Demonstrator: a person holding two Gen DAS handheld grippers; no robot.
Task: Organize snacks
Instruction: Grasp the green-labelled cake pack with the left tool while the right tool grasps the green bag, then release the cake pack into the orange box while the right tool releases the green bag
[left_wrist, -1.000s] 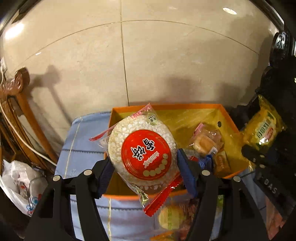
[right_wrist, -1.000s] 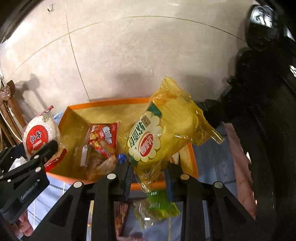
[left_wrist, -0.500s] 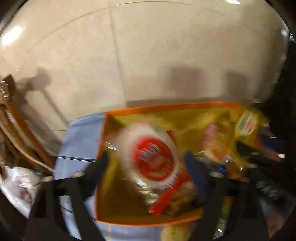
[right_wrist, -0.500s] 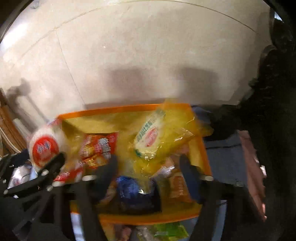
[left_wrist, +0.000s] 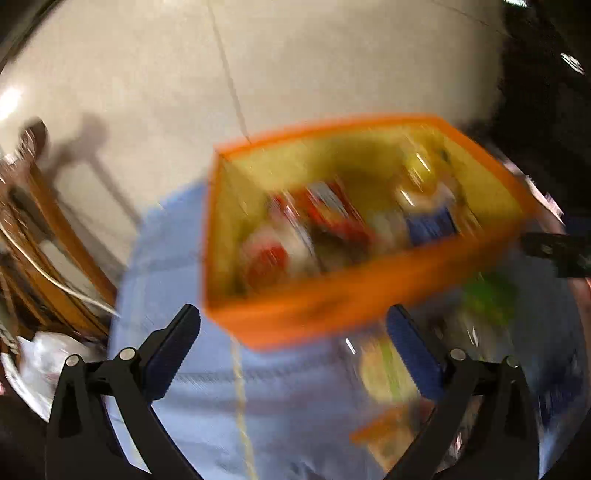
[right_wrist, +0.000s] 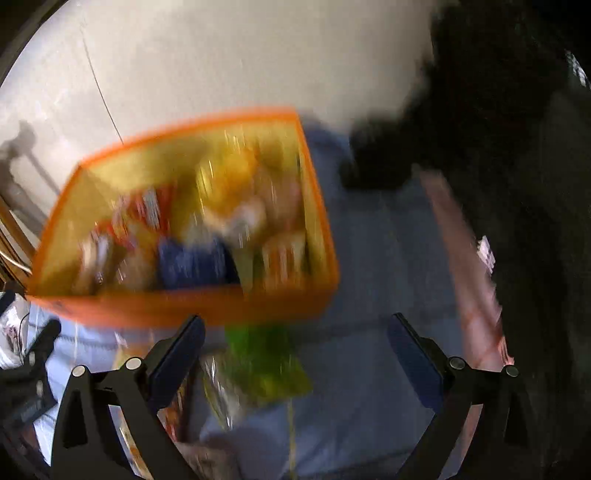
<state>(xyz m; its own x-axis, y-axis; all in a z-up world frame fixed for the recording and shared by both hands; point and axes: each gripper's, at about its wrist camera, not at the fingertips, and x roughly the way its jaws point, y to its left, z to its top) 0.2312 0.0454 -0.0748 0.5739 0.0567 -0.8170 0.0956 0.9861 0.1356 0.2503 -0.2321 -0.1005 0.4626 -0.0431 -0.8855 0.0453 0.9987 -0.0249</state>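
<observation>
An orange box (left_wrist: 332, 306) with a yellow inside stands on the blue cloth and holds several snack packs; the views are blurred by motion. The round white pack with a red label (left_wrist: 267, 254) lies in its left part. The yellow pack (right_wrist: 225, 177) lies in the box in the right wrist view (right_wrist: 184, 302). My left gripper (left_wrist: 293, 345) is open and empty in front of the box. My right gripper (right_wrist: 295, 350) is open and empty, above a green pack (right_wrist: 266, 365) on the cloth.
More loose snack packs (left_wrist: 384, 373) lie on the blue cloth (left_wrist: 207, 406) in front of the box. A wooden chair (left_wrist: 40, 229) stands at the left and a white bag (left_wrist: 48, 354) lies below it. A dark mass (right_wrist: 517, 184) fills the right side.
Both grippers opened and let go: the round white pack and the yellow pack dropped into the box. Both grippers pulled back toward me, in front of the box.
</observation>
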